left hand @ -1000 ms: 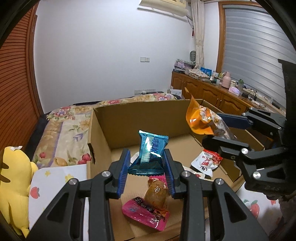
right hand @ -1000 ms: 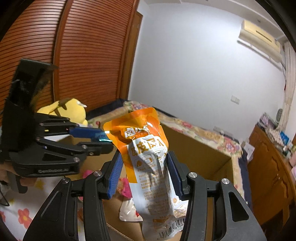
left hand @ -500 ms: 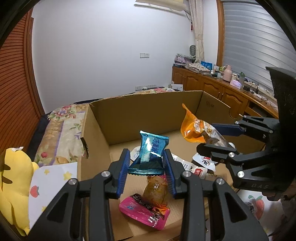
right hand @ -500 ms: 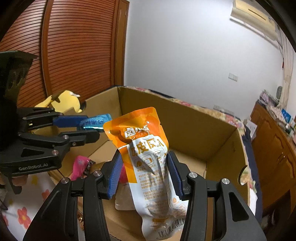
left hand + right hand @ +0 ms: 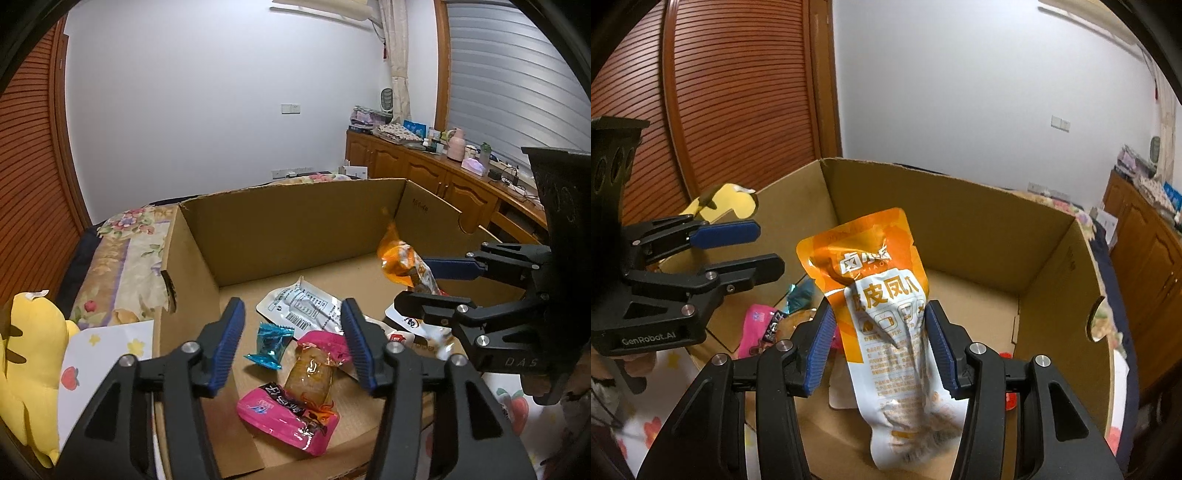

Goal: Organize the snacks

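Observation:
An open cardboard box (image 5: 295, 221) fills the middle of both views. My left gripper (image 5: 291, 314) hangs over its near left corner, jaws opening, with nothing between the pads. Below it on the box floor lies a small blue packet (image 5: 271, 345). My right gripper (image 5: 879, 310) is shut on an orange and white pouch (image 5: 886, 295), held upright over the box. In the left wrist view that pouch (image 5: 399, 258) and the right gripper (image 5: 410, 282) are at the right. The left gripper (image 5: 768, 245) shows at the left of the right wrist view.
On the box floor lie a pink packet (image 5: 280, 417), a brown snack in clear wrap (image 5: 310, 373) and a white packet (image 5: 306, 310). A yellow plush toy (image 5: 26, 354) sits left of the box on a floral bedspread. Wooden cabinets (image 5: 424, 166) stand at the far right.
My left gripper has opened and the blue packet has dropped from it onto the box floor. My right gripper has sunk lower over the box with the orange pouch still in it.

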`<state>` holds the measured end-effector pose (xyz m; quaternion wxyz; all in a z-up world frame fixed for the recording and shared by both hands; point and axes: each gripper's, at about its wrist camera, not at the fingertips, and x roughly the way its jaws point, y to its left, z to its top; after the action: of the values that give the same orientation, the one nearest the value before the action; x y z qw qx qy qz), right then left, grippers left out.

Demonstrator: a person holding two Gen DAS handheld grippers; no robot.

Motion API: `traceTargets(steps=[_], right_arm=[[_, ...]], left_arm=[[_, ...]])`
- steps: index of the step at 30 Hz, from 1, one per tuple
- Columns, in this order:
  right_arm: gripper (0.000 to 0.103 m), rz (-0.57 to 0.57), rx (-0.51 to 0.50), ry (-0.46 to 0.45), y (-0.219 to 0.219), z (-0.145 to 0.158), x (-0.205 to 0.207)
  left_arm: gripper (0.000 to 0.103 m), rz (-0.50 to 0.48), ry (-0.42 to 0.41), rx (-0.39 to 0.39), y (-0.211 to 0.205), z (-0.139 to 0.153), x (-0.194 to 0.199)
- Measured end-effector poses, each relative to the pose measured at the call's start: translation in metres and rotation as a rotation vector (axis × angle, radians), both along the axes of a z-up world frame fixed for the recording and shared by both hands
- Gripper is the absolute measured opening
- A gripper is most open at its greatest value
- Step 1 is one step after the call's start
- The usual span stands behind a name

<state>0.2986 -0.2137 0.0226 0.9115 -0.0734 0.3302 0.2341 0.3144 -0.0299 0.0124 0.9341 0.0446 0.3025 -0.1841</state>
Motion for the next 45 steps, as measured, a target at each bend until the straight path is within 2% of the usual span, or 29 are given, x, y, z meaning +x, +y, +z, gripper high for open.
traceTargets(steps=[4,9,11,13,15,21,24,27,33,45], right_arm=[[0.051,-0.008,0.007,0.006,-0.002,0.001,0.000],[0.052,-0.012,0.009,-0.010,-0.003,0.006,-0.010],[0.052,-0.010,0.009,-0.021,-0.003,0.010,-0.014],[0.058,-0.011,0.007,-0.031,-0.002,0.015,-0.017],[0.068,-0.015,0.014,-0.050,-0.004,0.022,-0.021],[0.068,-0.030,0.049,-0.070,-0.013,0.036,-0.037],[0.068,-0.038,0.058,-0.081,-0.017,0.039,-0.053],[0.068,-0.050,0.067,-0.084,-0.026,0.038,-0.072],[0.068,-0.086,0.073,-0.058,-0.045,0.021,-0.110],[0.068,-0.163,0.083,0.052,-0.075,-0.028,-0.147]], left_arm=[[0.058,0.008,-0.002,-0.002,0.001,0.002,-0.002],[0.075,0.013,-0.022,-0.008,0.002,0.009,-0.012],[0.078,0.014,-0.036,-0.007,0.002,0.013,-0.017],[0.081,0.019,-0.050,-0.002,0.002,0.017,-0.023],[0.084,0.025,-0.061,-0.005,0.004,0.021,-0.027],[0.085,0.033,-0.062,0.001,0.008,0.023,-0.048],[0.093,0.034,-0.062,0.006,0.010,0.020,-0.061],[0.094,0.030,-0.051,-0.007,0.012,0.014,-0.076],[0.098,0.019,-0.029,-0.006,0.013,-0.001,-0.107],[0.098,-0.012,0.038,0.022,-0.003,-0.032,-0.157]])
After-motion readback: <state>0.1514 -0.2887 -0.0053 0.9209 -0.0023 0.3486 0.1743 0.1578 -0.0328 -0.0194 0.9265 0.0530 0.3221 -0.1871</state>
